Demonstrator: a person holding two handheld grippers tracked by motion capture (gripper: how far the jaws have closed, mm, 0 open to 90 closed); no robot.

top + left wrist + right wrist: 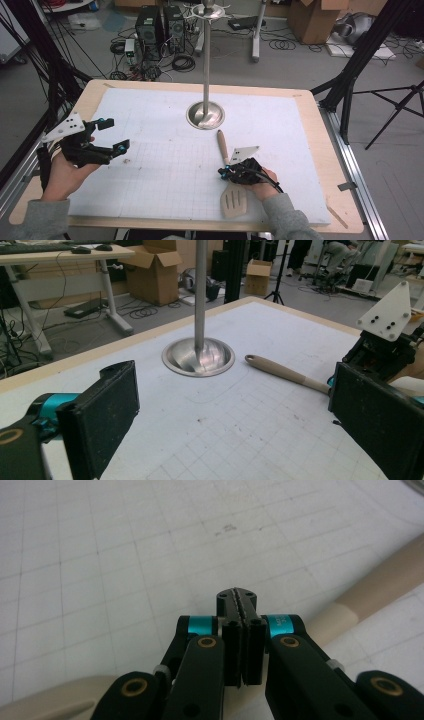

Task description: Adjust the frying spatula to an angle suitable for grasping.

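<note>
Setting: workshop floor strewn with cables, cartons and tripod legs; a pale wooden desk (320, 150) carrying a white gridded mat (165, 150), matte and lightly scuffed.

Item 1: utensil stand (205, 114), polished metal, a slim upright pole rising from a round dished base, hooks at the top, all bare. Far centre of the mat.

Item 2: slotted spatula (233, 200), beige, smooth and matte; rounded handle pointing toward the stand, flat slotted blade at the near edge.

Item 3: my right tool (225, 172), jaws brought fully together above the handle, pads meeting with nothing between them as far as I can tell.

Item 4: my left tool (116, 134), jaws spread wide, empty, held over the left side of the mat.

Progress, by my judgement: barely begun. The spatula lies flat; grasping, lifting and hanging all remain.
</note>
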